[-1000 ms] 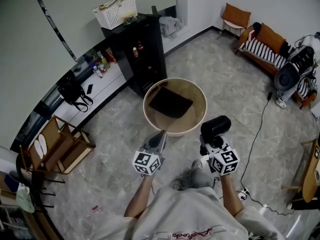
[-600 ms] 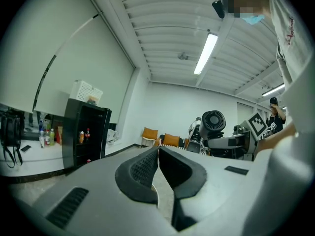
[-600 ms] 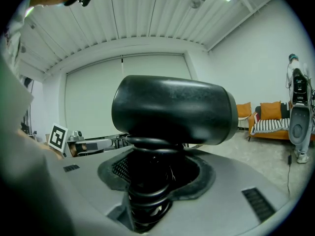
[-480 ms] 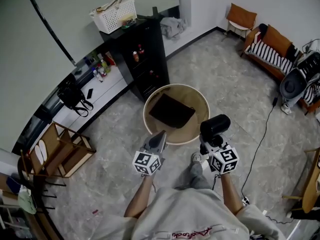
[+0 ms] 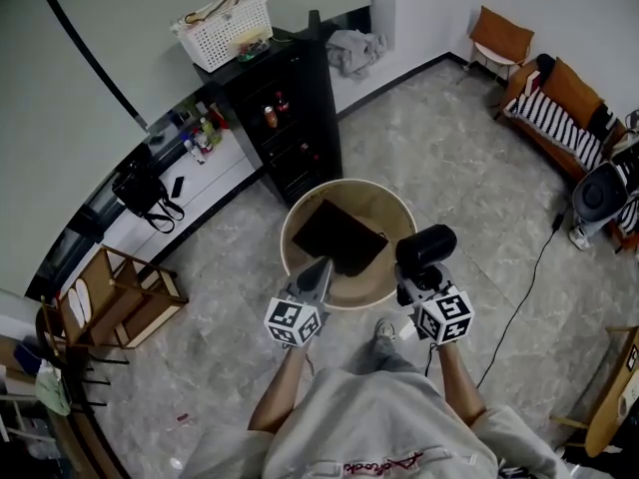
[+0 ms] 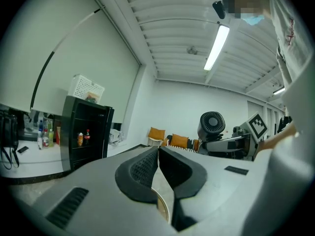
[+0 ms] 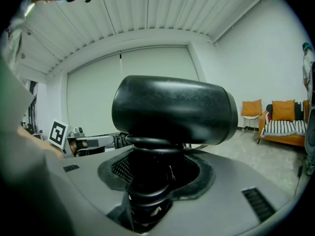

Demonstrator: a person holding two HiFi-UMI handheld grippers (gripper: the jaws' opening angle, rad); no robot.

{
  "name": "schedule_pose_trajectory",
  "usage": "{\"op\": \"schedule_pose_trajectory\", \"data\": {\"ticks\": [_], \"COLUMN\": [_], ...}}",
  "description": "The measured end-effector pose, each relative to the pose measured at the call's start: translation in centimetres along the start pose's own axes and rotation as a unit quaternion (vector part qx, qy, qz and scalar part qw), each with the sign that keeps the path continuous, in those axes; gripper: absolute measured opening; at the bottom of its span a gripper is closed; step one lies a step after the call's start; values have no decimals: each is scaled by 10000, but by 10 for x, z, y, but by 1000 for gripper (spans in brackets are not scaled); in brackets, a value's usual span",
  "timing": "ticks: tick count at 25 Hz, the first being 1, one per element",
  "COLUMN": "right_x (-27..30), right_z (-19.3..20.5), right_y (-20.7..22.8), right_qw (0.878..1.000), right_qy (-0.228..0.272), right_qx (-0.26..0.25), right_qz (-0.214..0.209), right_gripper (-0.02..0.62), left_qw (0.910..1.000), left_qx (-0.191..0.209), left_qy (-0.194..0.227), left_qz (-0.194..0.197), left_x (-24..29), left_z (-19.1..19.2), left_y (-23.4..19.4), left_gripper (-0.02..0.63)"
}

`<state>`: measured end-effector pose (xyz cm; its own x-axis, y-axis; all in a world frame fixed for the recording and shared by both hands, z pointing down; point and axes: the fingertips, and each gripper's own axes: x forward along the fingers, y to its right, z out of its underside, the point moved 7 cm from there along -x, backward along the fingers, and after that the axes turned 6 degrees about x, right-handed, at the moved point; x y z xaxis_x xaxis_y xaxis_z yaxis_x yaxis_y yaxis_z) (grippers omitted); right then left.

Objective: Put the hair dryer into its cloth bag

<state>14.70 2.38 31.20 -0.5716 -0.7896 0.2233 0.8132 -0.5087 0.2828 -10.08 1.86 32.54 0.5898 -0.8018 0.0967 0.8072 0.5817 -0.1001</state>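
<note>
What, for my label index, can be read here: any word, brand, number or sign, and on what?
No text reads clearly.
Shirt print: red script, too blurred.
Bottles, cans: labels too small.
Left cube, right cube: square markers, no letters.

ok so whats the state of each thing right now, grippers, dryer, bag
hair dryer: held upright by its handle, not yet bagged
right gripper: shut on hair dryer
left gripper: shut, empty
cloth bag: lying flat on the round table, untouched
</note>
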Motion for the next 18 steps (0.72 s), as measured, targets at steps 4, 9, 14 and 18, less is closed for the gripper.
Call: {"op": "schedule_pose_trajectory", "data": {"ticks": [4,9,14,18], "right_x": [22,52,74,94], "right_z": [-10,-21,-20,-20], "right_y": [29,61,90,105], "right_qw": [9999,9991,9982,9973], "right_qy": [-87,-166,-302,-425], "right_qx": [19,4,-1,67], "right_qz": [-148,-381,-525,-592], "right_gripper": [207,207,206,206], "left_qw": [9999,9991,9978,9964], "left_qx": [-11,-31,-87,-178], "left_qy": [-14,-98,-272,-450], "left_qz": [-170,-415,-595,-703], "left_x": [30,62,87,92], "left_z": [-4,-3,10,21], "left_y": [-7,-20,-29,-34], "left_gripper": [32,32,32,32]}}
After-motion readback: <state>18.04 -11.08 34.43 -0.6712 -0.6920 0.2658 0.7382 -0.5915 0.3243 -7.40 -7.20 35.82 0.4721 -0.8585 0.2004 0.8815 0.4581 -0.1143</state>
